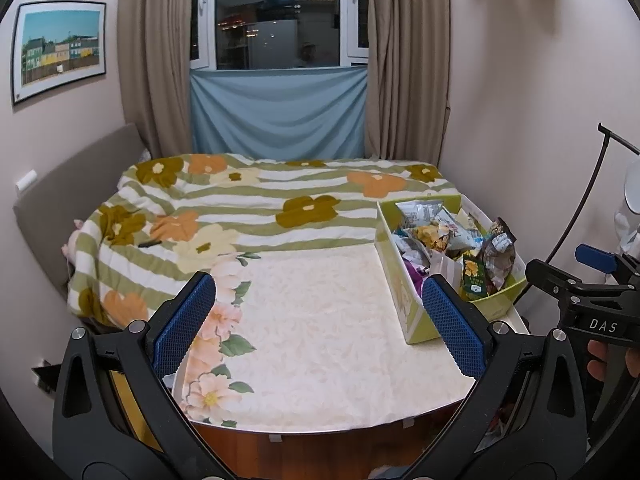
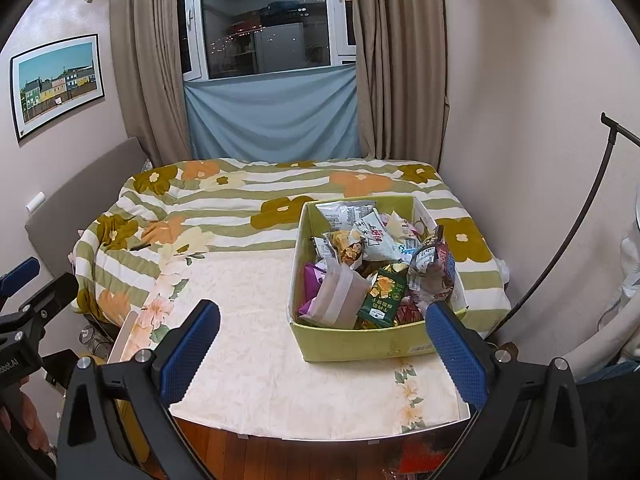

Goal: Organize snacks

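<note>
Yellow-green cardboard box (image 2: 360,344), open-topped, upright on the right part of the cream floral cloth (image 2: 256,320), far edge against the striped flower quilt. Heaped inside with crumpled snack packets (image 2: 372,236): dark green packet (image 2: 384,296) leaning at the near wall, pale paper pouch (image 2: 340,292) left of it, purple wrapper (image 2: 310,284) at the left wall, dark shiny bag (image 2: 434,268) standing tallest at the right

Beyond the blue-padded jaws: cream floral tablecloth (image 2: 280,360), yellow-green box (image 2: 352,346) right of centre, green-striped quilt (image 2: 240,208) with orange and olive flowers behind.
</note>
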Available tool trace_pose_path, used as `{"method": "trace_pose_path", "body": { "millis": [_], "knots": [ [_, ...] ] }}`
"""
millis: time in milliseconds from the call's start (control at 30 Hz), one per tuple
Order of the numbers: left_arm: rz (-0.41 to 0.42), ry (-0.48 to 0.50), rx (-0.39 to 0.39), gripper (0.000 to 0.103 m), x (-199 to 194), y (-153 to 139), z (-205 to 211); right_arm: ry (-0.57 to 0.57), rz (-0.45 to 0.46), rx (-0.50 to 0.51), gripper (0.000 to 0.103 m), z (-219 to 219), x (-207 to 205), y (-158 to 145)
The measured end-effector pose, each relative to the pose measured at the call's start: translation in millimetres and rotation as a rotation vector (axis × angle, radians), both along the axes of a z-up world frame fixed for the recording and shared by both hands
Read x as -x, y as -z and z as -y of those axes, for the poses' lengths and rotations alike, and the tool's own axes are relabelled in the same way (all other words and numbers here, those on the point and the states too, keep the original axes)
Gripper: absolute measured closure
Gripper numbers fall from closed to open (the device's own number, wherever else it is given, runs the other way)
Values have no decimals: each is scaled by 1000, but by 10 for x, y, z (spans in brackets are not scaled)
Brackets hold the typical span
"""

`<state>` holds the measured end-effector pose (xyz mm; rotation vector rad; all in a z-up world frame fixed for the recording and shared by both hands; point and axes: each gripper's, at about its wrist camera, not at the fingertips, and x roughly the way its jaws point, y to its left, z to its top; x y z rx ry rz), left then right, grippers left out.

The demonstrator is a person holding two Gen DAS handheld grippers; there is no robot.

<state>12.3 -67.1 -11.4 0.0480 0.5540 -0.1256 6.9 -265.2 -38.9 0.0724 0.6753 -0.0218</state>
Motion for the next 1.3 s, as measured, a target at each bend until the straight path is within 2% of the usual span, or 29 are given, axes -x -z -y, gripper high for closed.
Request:
{"method": "trace_pose_path", "body": {
  "millis": [800, 1033, 1300],
  "knots": [
    [6, 5, 18, 0, -45, 15, 73, 2, 0, 0, 1, -24, -30, -3],
    [34, -32, 1, 0, 31, -7, 108, 0, 0, -1, 1, -12, -31, -11],
    [64, -26, -8, 0, 98, -34, 178, -1, 2, -2, 1, -4, -50, -11]
  ]
}}
